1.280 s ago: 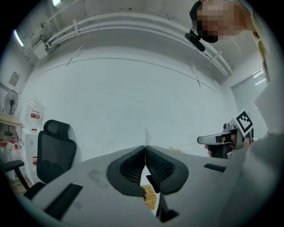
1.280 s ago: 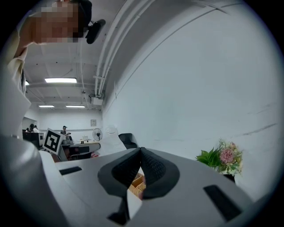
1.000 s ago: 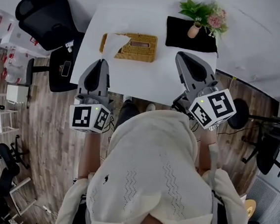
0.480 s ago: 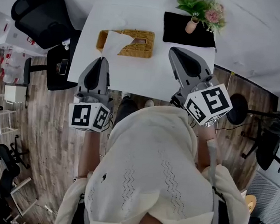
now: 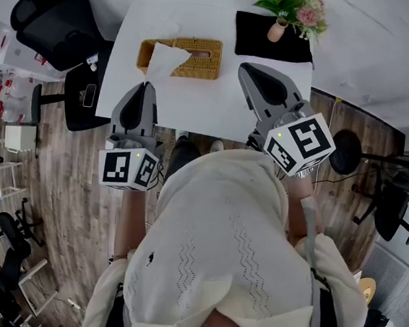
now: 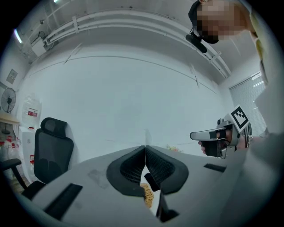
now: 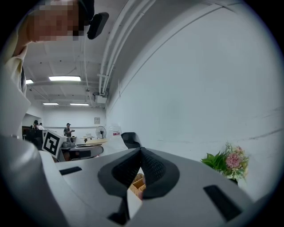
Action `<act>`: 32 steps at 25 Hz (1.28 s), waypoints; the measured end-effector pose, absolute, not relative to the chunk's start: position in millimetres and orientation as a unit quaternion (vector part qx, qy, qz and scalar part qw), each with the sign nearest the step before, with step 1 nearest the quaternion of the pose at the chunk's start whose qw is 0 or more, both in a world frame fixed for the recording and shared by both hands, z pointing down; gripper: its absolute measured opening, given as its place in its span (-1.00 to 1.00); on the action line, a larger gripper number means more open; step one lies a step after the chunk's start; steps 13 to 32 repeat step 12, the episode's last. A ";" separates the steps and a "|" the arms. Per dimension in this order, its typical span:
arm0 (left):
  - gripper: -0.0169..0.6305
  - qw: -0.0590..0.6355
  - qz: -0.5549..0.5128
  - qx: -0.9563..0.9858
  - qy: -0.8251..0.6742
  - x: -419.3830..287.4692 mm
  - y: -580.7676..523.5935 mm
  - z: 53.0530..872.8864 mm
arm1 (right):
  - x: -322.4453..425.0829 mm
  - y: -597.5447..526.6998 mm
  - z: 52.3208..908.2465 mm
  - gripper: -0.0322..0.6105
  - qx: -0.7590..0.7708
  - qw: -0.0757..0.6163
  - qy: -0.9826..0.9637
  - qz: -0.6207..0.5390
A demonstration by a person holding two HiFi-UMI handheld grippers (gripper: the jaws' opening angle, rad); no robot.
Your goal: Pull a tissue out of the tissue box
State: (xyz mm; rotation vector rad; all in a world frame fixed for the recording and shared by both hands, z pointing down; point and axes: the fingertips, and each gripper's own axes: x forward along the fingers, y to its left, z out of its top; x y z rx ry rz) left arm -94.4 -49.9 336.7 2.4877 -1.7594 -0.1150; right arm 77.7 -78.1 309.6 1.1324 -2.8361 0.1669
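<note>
Wicker tissue box on table, tissue sticking out. Left tool, right tool both pressed together, empty.

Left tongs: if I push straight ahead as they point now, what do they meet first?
Likely the tissue standing out of the wicker tissue box: in the head view the shut, empty left tongs point almost at it. Height is unclear, so they might pass over it.
</note>
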 end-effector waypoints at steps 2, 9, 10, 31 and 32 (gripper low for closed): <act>-0.91 0.047 -0.037 0.815 -0.577 -94.7 -49.6 337.9 | 76.7 -77.8 310.0 -0.90 0.369 0.044 -0.927 0.054; -0.91 0.048 -0.035 0.814 -0.577 -96.5 -50.1 341.4 | 73.7 -79.7 314.0 -0.90 0.367 0.048 -0.927 0.056; -0.91 0.048 -0.035 0.814 -0.577 -97.1 -50.3 341.9 | 73.0 -80.0 314.6 -0.90 0.366 0.049 -0.928 0.056; -0.91 0.047 -0.034 0.814 -0.577 -98.4 -50.7 342.9 | 71.4 -80.8 315.7 -0.90 0.365 0.050 -0.928 0.056; -0.91 0.047 -0.034 0.814 -0.577 -98.4 -50.7 342.9 | 71.4 -80.8 315.7 -0.90 0.365 0.050 -0.928 0.056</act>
